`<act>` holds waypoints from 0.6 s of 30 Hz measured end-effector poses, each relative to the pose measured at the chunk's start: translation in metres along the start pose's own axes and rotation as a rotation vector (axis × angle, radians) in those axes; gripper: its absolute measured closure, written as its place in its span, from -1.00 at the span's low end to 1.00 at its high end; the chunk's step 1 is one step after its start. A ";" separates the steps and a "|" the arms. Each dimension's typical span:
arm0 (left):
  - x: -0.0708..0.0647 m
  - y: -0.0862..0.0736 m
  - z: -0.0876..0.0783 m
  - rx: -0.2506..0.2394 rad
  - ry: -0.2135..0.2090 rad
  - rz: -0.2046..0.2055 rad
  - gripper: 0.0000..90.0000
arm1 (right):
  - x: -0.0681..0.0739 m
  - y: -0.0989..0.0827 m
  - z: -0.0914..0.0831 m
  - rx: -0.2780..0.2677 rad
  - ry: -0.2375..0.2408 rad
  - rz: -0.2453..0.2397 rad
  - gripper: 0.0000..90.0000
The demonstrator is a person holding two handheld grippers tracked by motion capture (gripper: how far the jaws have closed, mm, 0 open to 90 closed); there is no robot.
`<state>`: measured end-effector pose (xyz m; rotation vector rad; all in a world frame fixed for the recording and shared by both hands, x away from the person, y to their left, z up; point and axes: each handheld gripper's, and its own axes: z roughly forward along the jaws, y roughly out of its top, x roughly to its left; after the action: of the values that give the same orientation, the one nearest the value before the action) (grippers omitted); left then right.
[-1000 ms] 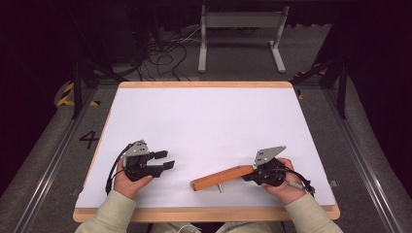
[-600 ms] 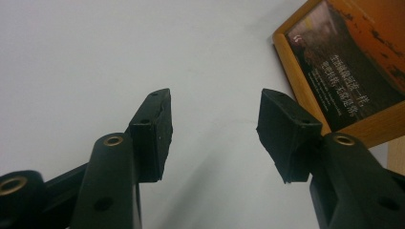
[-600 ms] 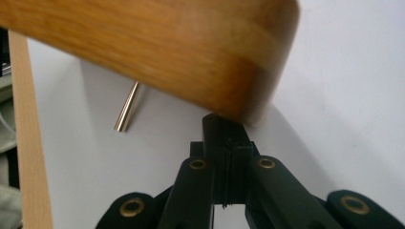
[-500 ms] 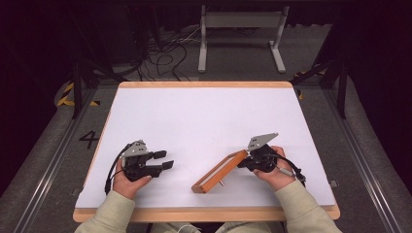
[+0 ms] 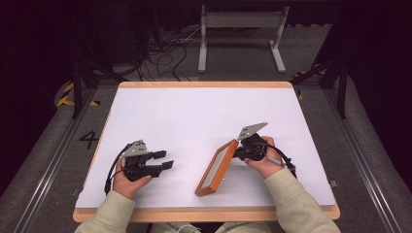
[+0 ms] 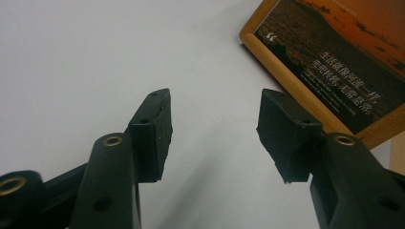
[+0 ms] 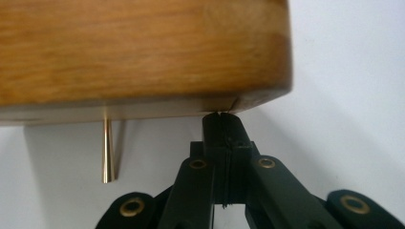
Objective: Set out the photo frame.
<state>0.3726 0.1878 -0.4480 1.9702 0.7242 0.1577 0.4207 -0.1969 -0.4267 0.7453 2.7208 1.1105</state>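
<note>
Swung since the earlier frame: wooden picture frame, long axis now running near-to-far on the white bench, centre-right, far end pinched by right gripper, fingers shut. Left gripper: well apart, fingers open, empty, aimed toward it.

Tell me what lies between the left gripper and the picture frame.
Nothing: in the high view only bare white table separates the left gripper from the picture frame. The left gripper view shows the same bare stretch ahead of its open jaws.
</note>
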 end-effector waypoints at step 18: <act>0.001 0.000 0.001 0.003 -0.003 -0.004 0.03 | -0.004 0.021 0.024 -0.022 0.038 0.016 1.00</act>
<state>0.3734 0.1879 -0.4489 1.9713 0.7273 0.1510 0.4395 -0.1714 -0.4303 0.7526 2.7331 1.1682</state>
